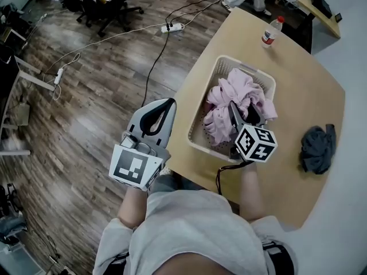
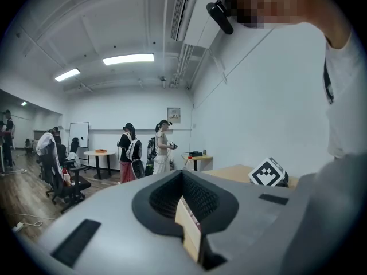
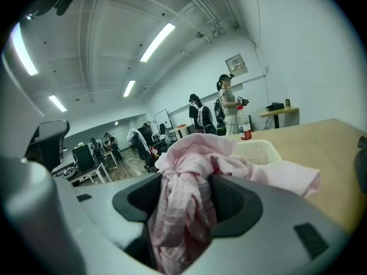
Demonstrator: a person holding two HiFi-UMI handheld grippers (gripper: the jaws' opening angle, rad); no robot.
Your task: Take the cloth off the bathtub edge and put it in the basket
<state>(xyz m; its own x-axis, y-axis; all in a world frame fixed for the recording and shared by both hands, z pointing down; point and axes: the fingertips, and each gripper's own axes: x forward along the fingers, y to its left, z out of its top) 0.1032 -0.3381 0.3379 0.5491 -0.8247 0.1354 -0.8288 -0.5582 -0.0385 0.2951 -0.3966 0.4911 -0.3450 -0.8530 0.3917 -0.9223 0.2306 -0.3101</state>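
Looking down in the head view, a cream basket point(image 1: 199, 132) is sitting on a tan table point(image 1: 298, 85), and a pink cloth point(image 1: 238, 90) is lying bunched inside it. The right gripper point(image 1: 234, 114) is reaching into the basket from 6 o'clock, its jaws buried in the cloth. The left gripper point(image 1: 163, 110) is hanging at 9 o'clock of the basket, over the wooden floor point(image 1: 86, 113) by the table edge. A dark grey cloth point(image 1: 318, 148) is lying at 3 o'clock of the basket, well apart from it, and a bottle point(image 1: 272, 31) is standing at 1 o'clock.

Moving to the left gripper view, the left gripper point(image 2: 183, 188) is keeping its jaws pressed together with nothing between them. The other gripper's marker cube point(image 2: 268, 173) is showing at 3 o'clock, and people point(image 2: 129, 153) are standing far off at 11 o'clock.

Turning to the right gripper view, the right gripper point(image 3: 186, 205) is clamping a fold of the pink cloth, which is trailing over the basket rim toward 1 o'clock.
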